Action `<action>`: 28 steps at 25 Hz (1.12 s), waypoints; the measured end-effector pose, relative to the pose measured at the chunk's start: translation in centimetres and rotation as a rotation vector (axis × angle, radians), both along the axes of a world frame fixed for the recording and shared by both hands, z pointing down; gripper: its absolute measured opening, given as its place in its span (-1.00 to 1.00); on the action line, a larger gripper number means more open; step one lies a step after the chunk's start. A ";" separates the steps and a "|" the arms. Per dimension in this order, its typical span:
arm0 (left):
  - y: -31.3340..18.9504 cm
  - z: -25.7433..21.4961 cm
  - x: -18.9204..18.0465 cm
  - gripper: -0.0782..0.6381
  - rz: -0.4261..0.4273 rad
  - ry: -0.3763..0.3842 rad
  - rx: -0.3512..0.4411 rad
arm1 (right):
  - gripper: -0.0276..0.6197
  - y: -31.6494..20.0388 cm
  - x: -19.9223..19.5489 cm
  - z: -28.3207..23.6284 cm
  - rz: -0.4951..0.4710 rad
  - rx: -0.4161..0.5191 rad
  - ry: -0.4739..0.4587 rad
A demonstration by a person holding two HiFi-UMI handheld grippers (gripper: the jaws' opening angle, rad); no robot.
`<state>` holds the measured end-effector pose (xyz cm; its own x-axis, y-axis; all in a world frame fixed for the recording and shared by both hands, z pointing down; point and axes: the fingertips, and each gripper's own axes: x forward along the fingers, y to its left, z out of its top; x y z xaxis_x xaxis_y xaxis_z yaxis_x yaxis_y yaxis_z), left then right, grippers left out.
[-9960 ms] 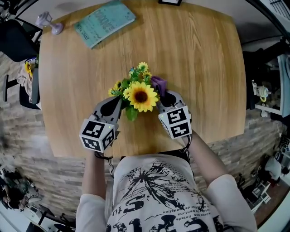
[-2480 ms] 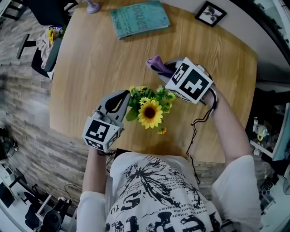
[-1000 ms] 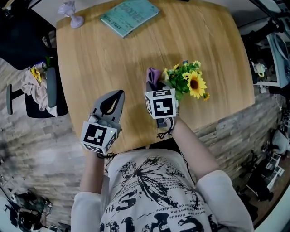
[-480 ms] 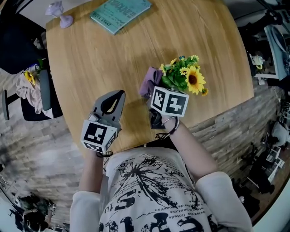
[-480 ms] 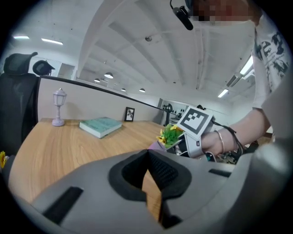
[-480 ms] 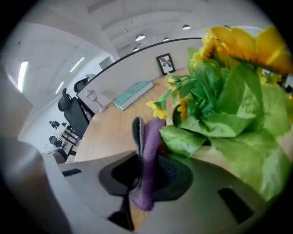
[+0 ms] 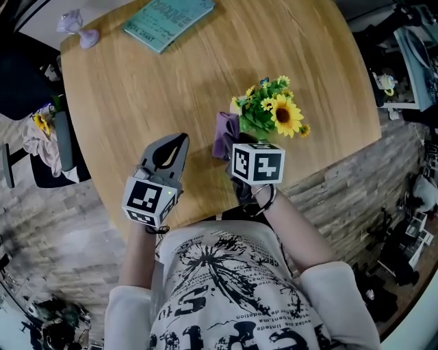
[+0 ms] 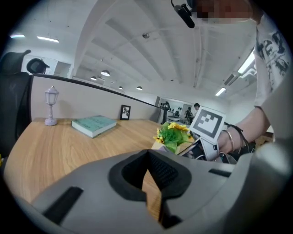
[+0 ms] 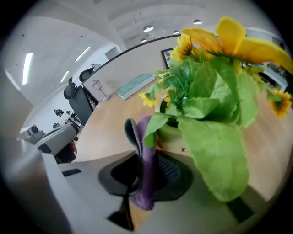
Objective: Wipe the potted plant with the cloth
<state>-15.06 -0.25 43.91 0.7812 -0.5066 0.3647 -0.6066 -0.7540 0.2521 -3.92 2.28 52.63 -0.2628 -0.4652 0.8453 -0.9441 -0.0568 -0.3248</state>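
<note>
Wooden bench (image 7: 137,89) carries the plant (image 7: 270,113) near its right edge. Right gripper (image 9: 142,180) jaws clamp the cloth (image 9: 147,151) just beside the pot (image 9: 171,133). Left gripper (image 7: 176,142), clenched and empty, hovers apart. Wiping looks unfinished.

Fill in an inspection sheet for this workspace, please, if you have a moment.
Surface: wooden table, no spills seen.
Job's things: potted plant upright near the table's edge; purple cloth close beside its pot.
Clutter: teal book, small lamp ornament, framed picture, all at the far side.
Grippers: left gripper shut and empty, over the table; right gripper shut on the cloth.
Cables: thin dark cord at the right wrist.
Surroundings: black office chair, stone-patterned floor.
</note>
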 end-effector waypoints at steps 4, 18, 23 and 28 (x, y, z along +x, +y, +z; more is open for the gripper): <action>0.5 -0.3 1.2 -0.77 0.009 -0.006 0.000 | -0.66 1.5 0.7 0.0 -0.033 -0.022 0.000; 2.5 0.5 7.3 -0.77 -0.015 -0.006 -0.034 | -0.65 7.2 8.2 0.1 -0.261 -0.091 0.048; 2.6 1.4 9.1 -0.73 -0.021 -0.021 -0.038 | -0.65 7.2 13.7 -0.2 -0.307 -0.072 0.126; 2.6 2.6 11.9 -0.22 0.034 0.007 -0.051 | -0.65 5.1 18.5 -0.4 -0.282 -0.048 0.201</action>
<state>-3.18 2.39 46.48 0.8005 -0.4603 0.3837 -0.5786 -0.7604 0.2949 14.57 7.39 52.20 -0.2012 -0.3564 0.9124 -0.9696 0.2048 -0.1339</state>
